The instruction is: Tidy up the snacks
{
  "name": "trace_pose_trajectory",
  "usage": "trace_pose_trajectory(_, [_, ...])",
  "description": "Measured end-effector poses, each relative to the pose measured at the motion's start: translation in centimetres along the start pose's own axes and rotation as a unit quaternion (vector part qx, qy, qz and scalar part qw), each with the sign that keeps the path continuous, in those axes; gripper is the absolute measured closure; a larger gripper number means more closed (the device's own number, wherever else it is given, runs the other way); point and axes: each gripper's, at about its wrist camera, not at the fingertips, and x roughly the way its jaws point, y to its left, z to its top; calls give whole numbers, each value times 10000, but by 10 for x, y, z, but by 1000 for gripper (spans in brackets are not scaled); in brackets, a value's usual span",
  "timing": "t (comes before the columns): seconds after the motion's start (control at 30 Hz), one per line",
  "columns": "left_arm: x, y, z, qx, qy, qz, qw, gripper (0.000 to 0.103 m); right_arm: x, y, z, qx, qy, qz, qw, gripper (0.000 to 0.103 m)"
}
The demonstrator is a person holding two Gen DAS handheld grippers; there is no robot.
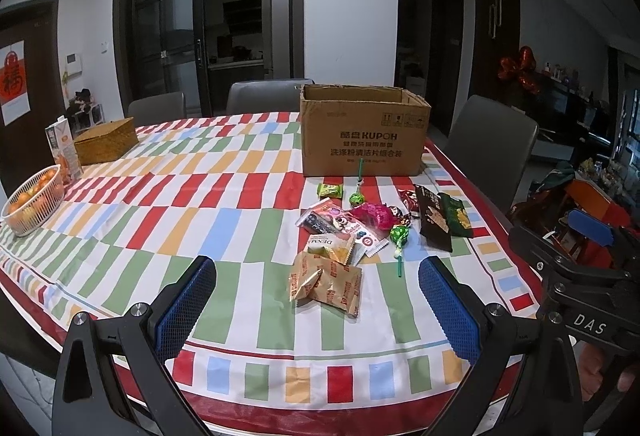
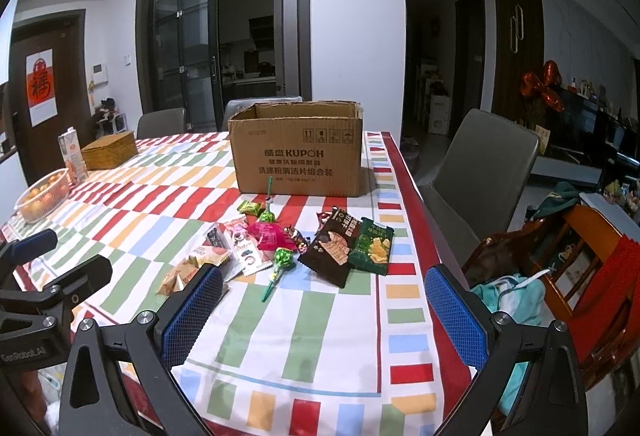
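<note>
Start of the sort: both hand-held grippers wide open, nothing picked up yet

Left hand-held gripper (image 1: 318,310) & right hand-held gripper (image 2: 324,314) hover empty over the table (image 1: 168,220); snacks (image 1: 360,228) lie loose just ahead of the fingers, cardboard box (image 1: 362,140) open-topped beyond them. Next, prob: left drops onto the tan packet (image 1: 328,284) nearest it, pinches flat, carries fwd to the box

Scattered snacks (image 1: 348,236) before open box (image 1: 364,134)
</note>
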Motion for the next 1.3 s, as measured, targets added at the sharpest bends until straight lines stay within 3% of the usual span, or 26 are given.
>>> trace_pose_trajectory(0.9, [5, 1, -6, -30, 55, -62, 10000, 0, 2, 2, -3, -21, 51, 11, 10000, 1])
trace_pose_trajectory(1.3, [30, 7, -10, -18, 363, -166, 9992, 1, 27, 9, -7, -174, 348, 124, 9992, 1])
